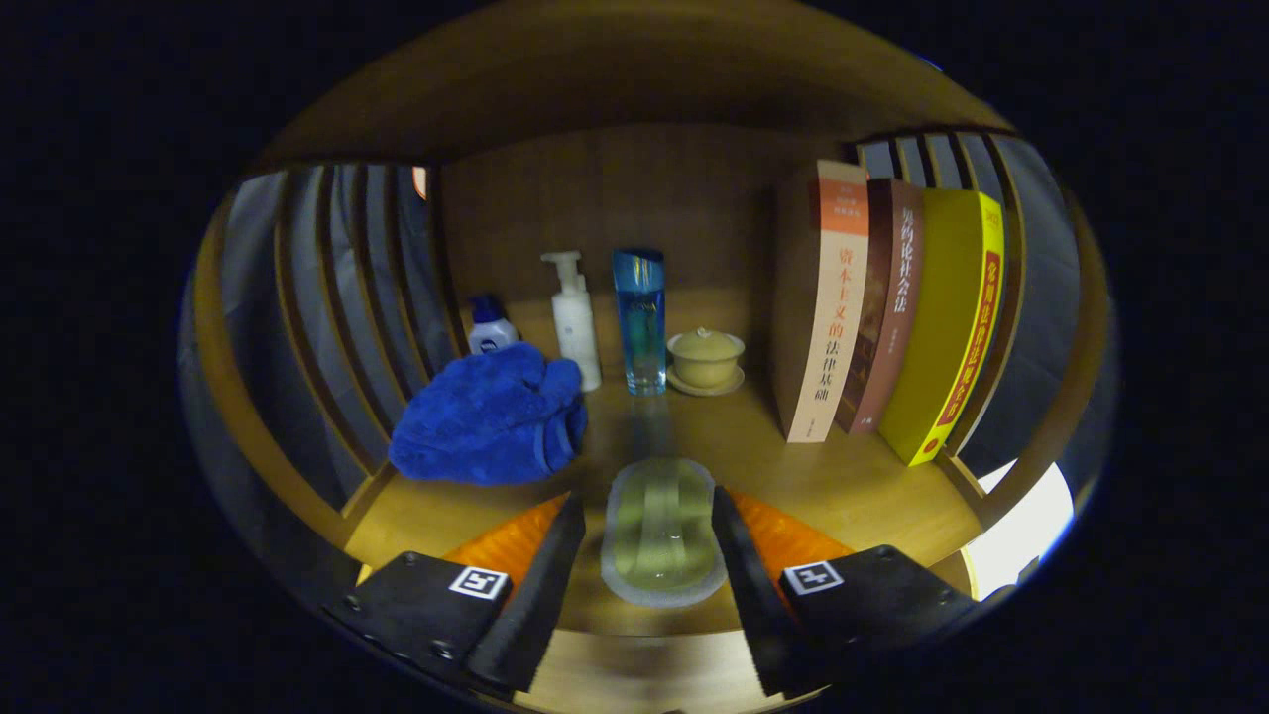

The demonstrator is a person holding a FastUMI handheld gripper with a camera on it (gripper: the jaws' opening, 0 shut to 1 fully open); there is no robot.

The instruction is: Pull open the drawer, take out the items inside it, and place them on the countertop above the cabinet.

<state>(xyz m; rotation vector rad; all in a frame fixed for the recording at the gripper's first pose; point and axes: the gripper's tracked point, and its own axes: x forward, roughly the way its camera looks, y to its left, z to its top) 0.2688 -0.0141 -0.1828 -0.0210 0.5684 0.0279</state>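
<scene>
Hand-held gripper [659, 540] points into a wooden shelf bay. Between its fingers [540, 585] sits a flat, oblong, translucent pouch [662, 535] with a pale rim and greenish middle. Both fingers lie along the pouch's long sides, seemingly touching it; whether they actually press it, cannot tell. The pouch lies at or just above the worktop [843, 476], near its front edge.

Beyond the fingers, toward the left: a blue cloth [491, 416], crumpled in a heap on the worktop, close to the slatted side wall [327, 297]. Behind the cloth, partly hidden by it, a small white bottle with a blue cap [489, 325].

Back row, along the rear panel: a white pump bottle [575, 317], upright, just beside the cloth's far edge. Next to it a tall blue bottle [639, 319], upright, clear at the base. Next again, a small pale lidded cup [706, 357] on a saucer. The three stand near each other but apart.

Right of the cup: three books [892, 307] stand upright, spines outward, touching side by side. Nearest the cup is a cream one with an orange band, then a brown one, then a yellow one with a red strip. The yellow one stands against the right slatted wall.

A wooden board roofs the bay.
</scene>
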